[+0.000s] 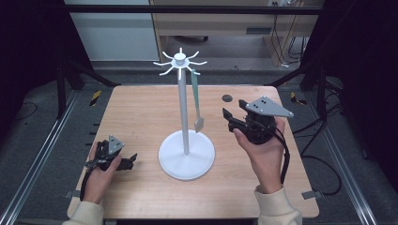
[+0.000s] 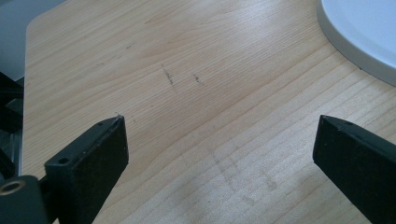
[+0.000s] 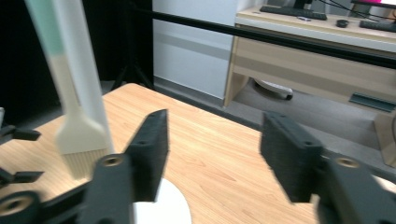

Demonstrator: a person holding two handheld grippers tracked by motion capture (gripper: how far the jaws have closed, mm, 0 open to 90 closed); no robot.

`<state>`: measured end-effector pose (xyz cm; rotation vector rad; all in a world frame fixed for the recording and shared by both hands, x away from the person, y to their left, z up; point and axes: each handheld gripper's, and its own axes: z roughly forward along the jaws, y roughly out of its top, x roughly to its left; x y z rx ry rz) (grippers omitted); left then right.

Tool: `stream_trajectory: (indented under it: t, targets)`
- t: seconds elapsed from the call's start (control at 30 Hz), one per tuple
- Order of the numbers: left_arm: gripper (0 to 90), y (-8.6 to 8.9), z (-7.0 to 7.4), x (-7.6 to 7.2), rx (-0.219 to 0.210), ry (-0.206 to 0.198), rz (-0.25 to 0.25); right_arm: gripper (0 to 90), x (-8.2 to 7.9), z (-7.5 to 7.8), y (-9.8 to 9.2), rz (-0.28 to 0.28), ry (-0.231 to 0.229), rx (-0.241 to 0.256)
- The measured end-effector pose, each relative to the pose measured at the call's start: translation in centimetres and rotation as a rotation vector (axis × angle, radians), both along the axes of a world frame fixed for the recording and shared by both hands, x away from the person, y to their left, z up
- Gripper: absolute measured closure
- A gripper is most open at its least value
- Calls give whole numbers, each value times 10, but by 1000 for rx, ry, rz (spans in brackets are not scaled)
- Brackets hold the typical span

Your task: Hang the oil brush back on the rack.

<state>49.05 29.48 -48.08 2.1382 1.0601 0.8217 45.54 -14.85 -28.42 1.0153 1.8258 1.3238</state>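
One brush [image 1: 197,101] hanging on one stand [image 1: 184,112]; two tongs, left [image 1: 131,161], right [image 1: 229,119], both agape, empty.

Bright, even overhead light on the table [image 1: 141,112], dark surrounds (right gripper view motion-blurred, soft shadows).

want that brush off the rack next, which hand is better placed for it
Right, probably. The right tongs are raised, open and pointed at the brush hanging from the white rack, just beside it. The left tongs, also open, sit low near the table, by the rack's base.
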Motion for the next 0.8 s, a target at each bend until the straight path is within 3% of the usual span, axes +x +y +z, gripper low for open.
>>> stream_trajectory:
  t: [0.1,0.3,0.5,0.8]
  targets:
    - [29,0,0,0,0,2,0,264,4,-4,-2,-37,-20,-9]
    - [29,0,0,0,0,1,-2,146,12,-13,-8,-70,-30,-32]
    - [29,0,1,0,-5,-3,0,86,24,-36,-16,-113,23,-77]
    - [29,1,1,0,-7,-5,2,99,44,-79,-45,-198,122,-114]
